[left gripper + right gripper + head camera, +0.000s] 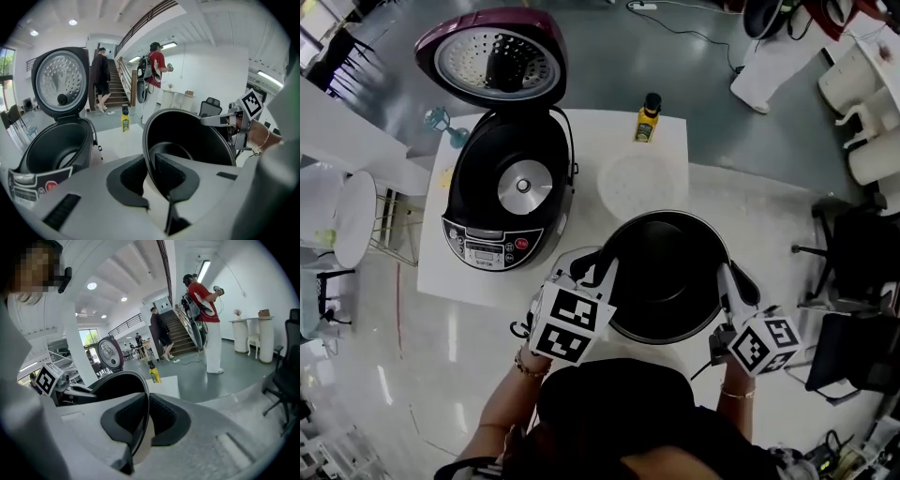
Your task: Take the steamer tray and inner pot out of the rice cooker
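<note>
White tabletop (667, 157) partly under round black inner pot (664, 279), thin rim clamped by left claw (603, 267), right claw (725, 278).

On the table (581, 131) the rice cooker (511, 192) stands to the left, its lid raised behind it. The steamer tray (636, 183) lies to its right, with a bottle (648, 118) behind the tray at the far edge. Nearer the person, the inner pot (666, 277) hangs by the table's near right corner, between the left gripper (602, 269) on its left rim and the right gripper (727, 278) on its right rim.
</note>
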The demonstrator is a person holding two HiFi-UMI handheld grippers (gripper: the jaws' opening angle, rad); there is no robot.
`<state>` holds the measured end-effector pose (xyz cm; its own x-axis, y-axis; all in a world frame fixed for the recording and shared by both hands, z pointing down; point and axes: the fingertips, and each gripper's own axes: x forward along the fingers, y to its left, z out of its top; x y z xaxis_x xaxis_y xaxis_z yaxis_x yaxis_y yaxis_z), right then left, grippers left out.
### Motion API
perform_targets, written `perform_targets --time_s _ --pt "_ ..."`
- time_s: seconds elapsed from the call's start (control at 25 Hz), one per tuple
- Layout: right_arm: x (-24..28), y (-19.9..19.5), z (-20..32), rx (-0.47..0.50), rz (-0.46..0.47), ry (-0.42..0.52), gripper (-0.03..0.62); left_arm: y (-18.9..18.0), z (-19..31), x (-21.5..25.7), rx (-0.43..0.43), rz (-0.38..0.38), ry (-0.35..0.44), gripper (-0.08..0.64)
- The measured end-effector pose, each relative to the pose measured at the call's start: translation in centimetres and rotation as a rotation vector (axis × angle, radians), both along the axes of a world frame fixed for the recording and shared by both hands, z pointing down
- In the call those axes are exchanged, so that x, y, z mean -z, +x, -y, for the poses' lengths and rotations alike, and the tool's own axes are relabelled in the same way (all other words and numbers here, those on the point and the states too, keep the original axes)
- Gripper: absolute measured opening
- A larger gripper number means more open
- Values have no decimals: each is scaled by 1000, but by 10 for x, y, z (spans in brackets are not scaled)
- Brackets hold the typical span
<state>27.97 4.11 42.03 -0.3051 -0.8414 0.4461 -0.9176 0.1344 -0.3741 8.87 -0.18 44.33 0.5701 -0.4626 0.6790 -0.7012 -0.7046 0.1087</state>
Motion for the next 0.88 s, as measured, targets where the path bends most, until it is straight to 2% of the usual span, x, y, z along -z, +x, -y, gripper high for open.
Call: perform_targets --time_s 0.12,0.48,0.88 --pt "-19 -8 -4 11 24 -48 34 -9 -9 -19 24 9 -55 54" --pt "-62 -37 0 107 51 -135 34 -41 -23 -61 98 49 -151 52" --pt "-96 -55 16 179 66 -205 34 -60 -21 -92 153 96 -223 52"
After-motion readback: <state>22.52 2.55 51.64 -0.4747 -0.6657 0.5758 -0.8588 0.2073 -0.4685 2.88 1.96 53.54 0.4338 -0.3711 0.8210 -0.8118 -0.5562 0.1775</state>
